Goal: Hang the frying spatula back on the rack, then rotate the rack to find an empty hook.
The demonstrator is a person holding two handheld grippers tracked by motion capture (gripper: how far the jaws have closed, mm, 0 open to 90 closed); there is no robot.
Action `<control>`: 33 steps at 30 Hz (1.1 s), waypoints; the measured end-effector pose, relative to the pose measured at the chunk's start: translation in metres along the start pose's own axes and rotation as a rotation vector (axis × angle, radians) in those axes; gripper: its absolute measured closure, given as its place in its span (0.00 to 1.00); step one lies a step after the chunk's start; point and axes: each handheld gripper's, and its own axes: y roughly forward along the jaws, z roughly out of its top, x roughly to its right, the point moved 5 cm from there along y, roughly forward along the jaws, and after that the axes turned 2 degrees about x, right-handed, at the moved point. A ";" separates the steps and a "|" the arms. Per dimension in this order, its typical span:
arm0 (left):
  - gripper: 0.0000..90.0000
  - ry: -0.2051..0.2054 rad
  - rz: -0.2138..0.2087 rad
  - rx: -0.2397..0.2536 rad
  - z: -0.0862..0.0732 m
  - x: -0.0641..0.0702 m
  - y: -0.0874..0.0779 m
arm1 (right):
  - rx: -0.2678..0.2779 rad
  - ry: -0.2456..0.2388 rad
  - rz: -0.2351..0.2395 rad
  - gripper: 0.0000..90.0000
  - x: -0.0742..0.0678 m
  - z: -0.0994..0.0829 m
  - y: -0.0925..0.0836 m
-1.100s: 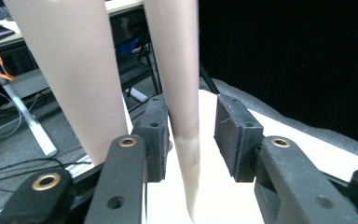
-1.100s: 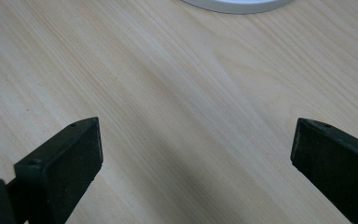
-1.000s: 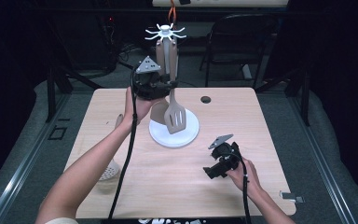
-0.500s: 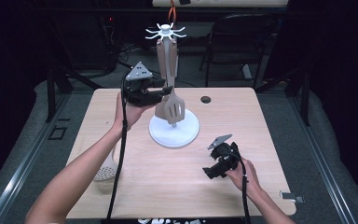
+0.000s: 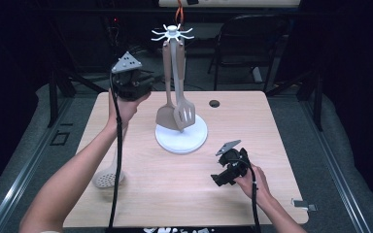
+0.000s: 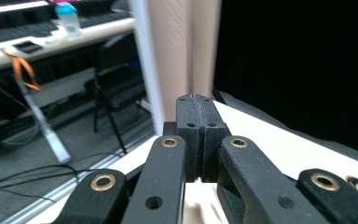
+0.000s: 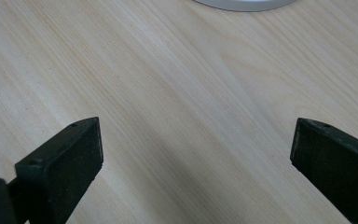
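Observation:
A white utensil stand rises from a round base at the table's middle, with a ring of hooks on top. Two tan utensils hang from it: a solid turner and a slotted turner. My left gripper is held up in the air just left of the stand; its jaws have just closed and meet with nothing between them. The hanging tan handles stand close ahead of it. My right gripper rests low over the table at the front right, open over bare wood.
A tan skimmer lies on the wooden table at the front left, beside the left forearm. A small black disc sits at the back. The stand's base edge lies beyond the right jaws. A chair stands behind the table.
The left gripper has pulled away from the stand, leftward and a little up, and its jaws are shut. The slotted turner, tilted earlier, hangs straight. The right gripper has not moved.

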 end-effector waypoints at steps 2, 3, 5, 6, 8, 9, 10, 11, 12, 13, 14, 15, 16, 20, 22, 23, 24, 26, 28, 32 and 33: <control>1.00 0.003 0.025 0.017 0.009 -0.006 -0.001 | -0.006 0.002 0.000 0.02 0.000 0.000 0.000; 1.00 0.007 0.037 0.021 0.014 -0.010 -0.001 | -0.003 0.005 0.002 0.02 0.000 0.000 0.001; 1.00 0.010 0.060 0.038 0.023 -0.015 -0.002 | -0.007 0.001 0.001 0.02 0.000 -0.001 0.001; 1.00 0.012 0.067 0.042 0.027 -0.017 -0.003 | -0.008 0.001 0.002 0.02 0.000 -0.001 0.001; 1.00 0.020 0.082 0.055 0.034 -0.020 -0.002 | -0.011 0.002 0.003 0.02 0.000 -0.001 0.001; 1.00 0.025 0.084 0.056 0.037 -0.021 -0.002 | -0.009 0.003 0.004 0.02 0.000 -0.001 0.001; 1.00 0.032 0.087 0.063 0.040 -0.022 -0.002 | -0.009 0.001 0.001 0.02 0.000 -0.001 0.001; 1.00 0.034 0.076 0.071 0.042 -0.023 -0.001 | -0.015 0.002 0.003 0.02 0.000 -0.001 0.001; 1.00 0.036 0.065 0.075 0.043 -0.023 0.000 | -0.015 0.001 0.003 0.02 0.000 -0.001 0.001; 1.00 0.040 0.076 0.077 0.045 -0.024 0.001 | -0.011 0.003 0.003 0.02 0.000 -0.001 0.001; 1.00 0.037 0.080 0.081 0.046 -0.026 0.002 | -0.011 0.004 0.005 0.03 -0.001 -0.001 0.001; 1.00 0.029 0.078 0.086 0.048 -0.027 0.002 | -0.013 0.000 0.005 0.02 -0.001 -0.001 0.001; 1.00 0.026 0.086 0.091 0.049 -0.028 0.003 | -0.014 -0.005 0.008 0.02 -0.001 -0.001 0.000; 1.00 0.018 0.099 0.088 0.049 -0.031 0.007 | -0.003 -0.002 0.005 0.03 0.000 -0.001 0.000; 1.00 0.014 0.095 0.088 0.048 -0.030 0.008 | -0.002 -0.007 0.012 0.03 0.001 -0.002 0.000; 1.00 0.013 0.089 0.085 0.048 -0.029 0.008 | -0.008 -0.004 0.005 0.03 0.002 -0.003 0.000; 1.00 0.013 0.084 0.084 0.047 -0.028 0.009 | -0.006 -0.003 0.006 0.03 0.002 -0.003 0.000; 1.00 0.031 0.077 0.081 0.048 -0.023 0.009 | -0.006 -0.004 0.000 0.03 0.002 -0.003 -0.001; 1.00 0.047 0.082 0.096 0.051 -0.019 0.009 | 0.002 -0.010 -0.001 0.03 0.002 -0.002 -0.002; 1.00 0.051 0.103 0.090 0.055 -0.020 0.010 | -0.010 -0.019 0.013 0.03 0.002 -0.002 -0.001; 1.00 0.047 0.105 0.086 0.055 -0.021 0.010 | 0.002 -0.007 0.005 0.03 0.001 -0.002 0.000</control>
